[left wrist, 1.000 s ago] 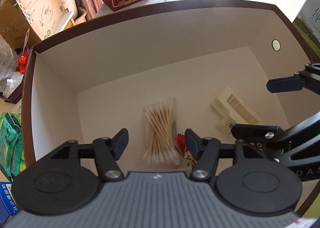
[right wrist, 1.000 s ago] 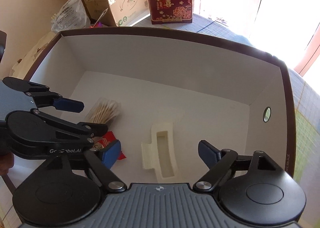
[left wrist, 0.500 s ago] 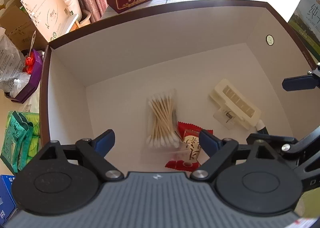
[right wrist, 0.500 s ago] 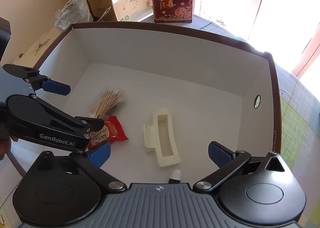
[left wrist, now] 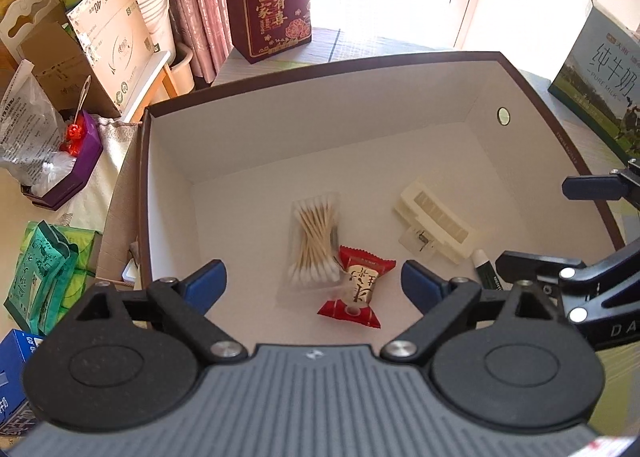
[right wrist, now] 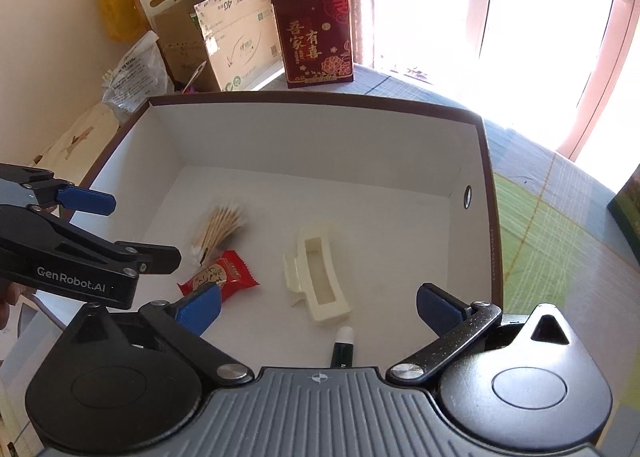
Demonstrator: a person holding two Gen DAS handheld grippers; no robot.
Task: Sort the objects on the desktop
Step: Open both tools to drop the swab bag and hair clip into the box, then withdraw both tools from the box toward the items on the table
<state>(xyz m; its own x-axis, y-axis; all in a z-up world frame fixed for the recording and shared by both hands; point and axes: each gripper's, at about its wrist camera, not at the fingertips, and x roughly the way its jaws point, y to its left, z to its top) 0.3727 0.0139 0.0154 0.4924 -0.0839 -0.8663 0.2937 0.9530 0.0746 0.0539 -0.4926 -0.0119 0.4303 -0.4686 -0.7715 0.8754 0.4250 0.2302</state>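
Home living space, cluttered table by a window.
Landmark: the open white-lined box (left wrist: pixel 332 145) on a checked tablecloth (right wrist: pixel 560 241). Behind it: a red gift bag with Chinese characters (right wrist: pixel 316 37), pink curtains (left wrist: pixel 196 9), bright window panes (right wrist: pixel 520 17). Left of it: tissue cartons (left wrist: pixel 112 41), stacked paper cups (left wrist: pixel 154 9), plastic bags (left wrist: pixel 24 137), snack packs (left wrist: pixel 44 269). Right of it: a milk carton (left wrist: pixel 600 65).

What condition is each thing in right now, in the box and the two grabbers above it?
Box: open-topped, holding four things.
Cotton swabs: bagged, lying flat on the floor.
Candy: wrapped, flat, touching the swab bag.
Hair clip: closed, lying on its side.
Green tube: capped, lying beside the clip.
Left gripper: jaws opening, nothing between them.
Right gripper: jaws wide open, holding nothing.
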